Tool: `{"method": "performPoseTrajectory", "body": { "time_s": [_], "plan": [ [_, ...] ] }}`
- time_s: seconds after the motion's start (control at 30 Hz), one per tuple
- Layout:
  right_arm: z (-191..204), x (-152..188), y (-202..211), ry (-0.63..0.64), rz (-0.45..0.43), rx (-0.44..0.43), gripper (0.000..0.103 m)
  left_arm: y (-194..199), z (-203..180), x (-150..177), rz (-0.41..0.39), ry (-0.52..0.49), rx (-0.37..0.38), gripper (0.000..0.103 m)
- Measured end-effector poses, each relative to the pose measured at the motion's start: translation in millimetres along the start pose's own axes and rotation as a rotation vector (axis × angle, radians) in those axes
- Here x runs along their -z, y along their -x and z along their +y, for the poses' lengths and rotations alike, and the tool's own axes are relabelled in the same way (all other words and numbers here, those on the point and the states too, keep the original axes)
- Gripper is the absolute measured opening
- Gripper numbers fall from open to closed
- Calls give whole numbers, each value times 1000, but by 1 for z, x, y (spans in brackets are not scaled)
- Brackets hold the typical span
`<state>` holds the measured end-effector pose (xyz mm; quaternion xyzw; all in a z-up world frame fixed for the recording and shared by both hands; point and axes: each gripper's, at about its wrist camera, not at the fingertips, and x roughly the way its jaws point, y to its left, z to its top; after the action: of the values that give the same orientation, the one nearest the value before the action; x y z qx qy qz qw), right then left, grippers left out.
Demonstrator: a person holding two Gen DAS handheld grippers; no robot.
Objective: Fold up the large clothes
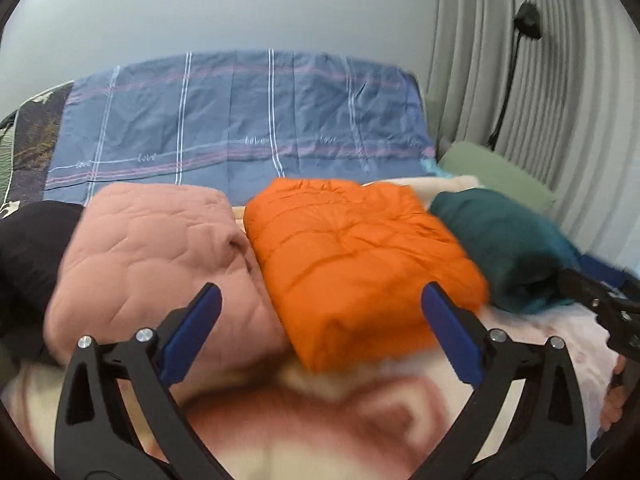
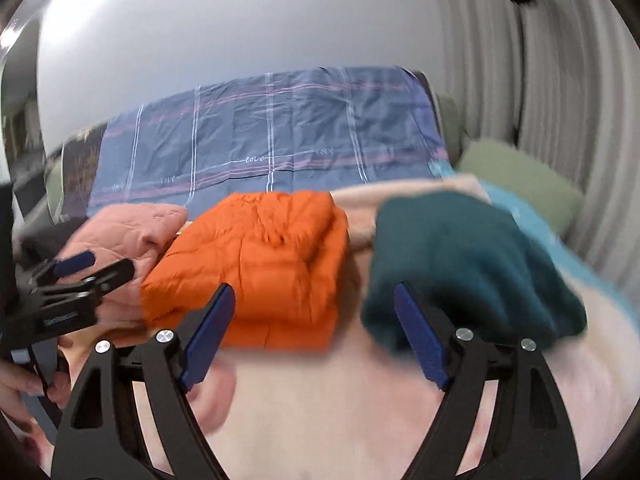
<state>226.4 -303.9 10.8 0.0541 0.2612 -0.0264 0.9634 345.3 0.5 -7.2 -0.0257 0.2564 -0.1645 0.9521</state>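
A folded orange puffer jacket (image 1: 360, 256) lies on the bed between a folded pink quilted garment (image 1: 152, 264) and a folded dark teal garment (image 1: 504, 248). My left gripper (image 1: 320, 300) is open and empty, just in front of the orange and pink bundles. My right gripper (image 2: 316, 300) is open and empty, in front of the gap between the orange jacket (image 2: 256, 268) and the teal garment (image 2: 464, 268). The pink garment (image 2: 132, 228) shows at the left of the right wrist view, with the left gripper (image 2: 92, 268) over it. The right gripper's fingers (image 1: 592, 292) show at the right edge of the left wrist view.
The bundles rest on a pale pink printed blanket (image 1: 304, 412). A blue plaid sheet (image 1: 240, 124) covers the back of the bed. A green pillow (image 1: 496, 172) lies at the right by grey curtains (image 1: 560, 80). A black garment (image 1: 28, 256) lies at the left.
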Motion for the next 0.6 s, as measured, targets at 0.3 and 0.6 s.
{"method": "performPoseTrajectory", "body": {
  "time_s": [0.3,0.6],
  "plan": [
    [32,54,145,116,-143,134,98,142,-36,48,-79,-69,-35,101],
    [54,99,253,91,-198,106,102,264,-59,109,-140,-97,-78,101]
  ]
}}
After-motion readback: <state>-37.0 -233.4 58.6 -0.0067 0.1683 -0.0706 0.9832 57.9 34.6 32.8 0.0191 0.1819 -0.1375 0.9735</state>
